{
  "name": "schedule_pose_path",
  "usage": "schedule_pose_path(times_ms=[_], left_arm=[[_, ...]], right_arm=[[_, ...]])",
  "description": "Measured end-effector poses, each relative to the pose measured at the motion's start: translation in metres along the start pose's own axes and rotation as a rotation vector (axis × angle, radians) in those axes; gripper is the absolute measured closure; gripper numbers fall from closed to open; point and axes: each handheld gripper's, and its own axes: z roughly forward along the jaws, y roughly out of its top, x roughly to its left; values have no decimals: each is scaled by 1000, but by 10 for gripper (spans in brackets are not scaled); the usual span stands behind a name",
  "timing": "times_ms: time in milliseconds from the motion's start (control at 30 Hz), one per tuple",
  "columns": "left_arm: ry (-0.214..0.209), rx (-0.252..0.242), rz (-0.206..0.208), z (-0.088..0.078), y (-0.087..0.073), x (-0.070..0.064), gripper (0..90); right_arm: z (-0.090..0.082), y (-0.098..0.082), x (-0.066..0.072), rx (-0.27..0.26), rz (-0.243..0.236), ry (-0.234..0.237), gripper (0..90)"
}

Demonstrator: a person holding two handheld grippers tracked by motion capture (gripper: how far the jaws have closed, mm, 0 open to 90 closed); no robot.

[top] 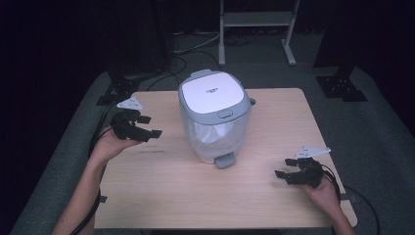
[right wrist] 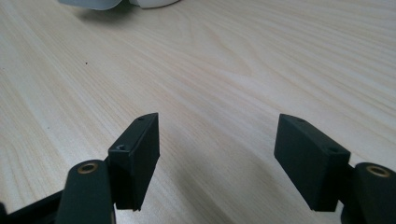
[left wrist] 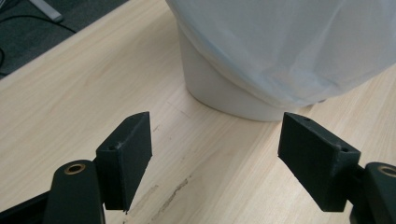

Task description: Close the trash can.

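A small pedal bin [top: 214,115] with a white and grey lid stands in the middle of the wooden table [top: 274,117], lined with a clear bag; its grey pedal [top: 225,160] faces the near edge. My left gripper [top: 150,126] hovers to the bin's left, jaws open and empty, pointing at it. In the left gripper view the bin's white base [left wrist: 219,88] and bag [left wrist: 289,42] rise just beyond my left gripper [left wrist: 215,149]. My right gripper [top: 284,169] rests low near the table's front right, open and empty. The right gripper view has my right gripper [right wrist: 217,156] over bare wood.
A white metal stand [top: 257,24] and dark equipment legs [top: 342,83] sit on the grey floor beyond the table. Cables trail from both grippers off the table's sides. Bare wood lies between the bin and the near edge.
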Motion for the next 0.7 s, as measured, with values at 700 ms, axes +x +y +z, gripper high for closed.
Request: schedule_pose_path(times_ms=[700], left_arm=[[-19,-9,6,28,-40,-16,221]], right_arm=[[-3,-1,0,-3,0,-8,300]])
